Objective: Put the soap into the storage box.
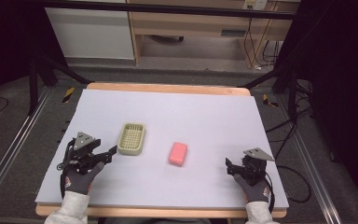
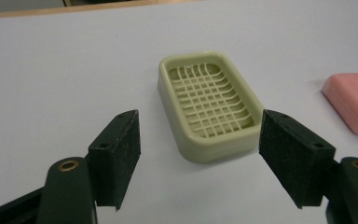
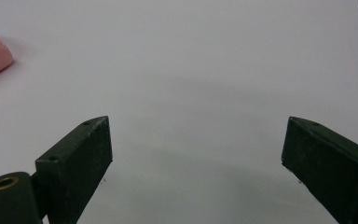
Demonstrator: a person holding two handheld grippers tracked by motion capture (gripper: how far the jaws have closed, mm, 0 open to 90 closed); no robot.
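The desk (image 1: 205,88) has a light wood edge and carries a pale lavender sheet (image 1: 205,116) over nearly its whole top. Dark grey floor surrounds it, with metal rails at both sides, black frame legs, and loose cables at the right. A wooden cabinet (image 1: 191,21) and a white panel (image 1: 91,32) stand behind.

The soap dish (image 1: 132,138), cream with a lattice base, rests on the sheet left of centre. The pink soap bar (image 1: 178,153) lies apart to its right.

The left hand-held gripper (image 1: 109,153) sits just beside the dish, jaws spread, nothing between them. The right hand-held gripper (image 1: 229,167) rests near the right front edge, jaws spread wide over bare sheet.
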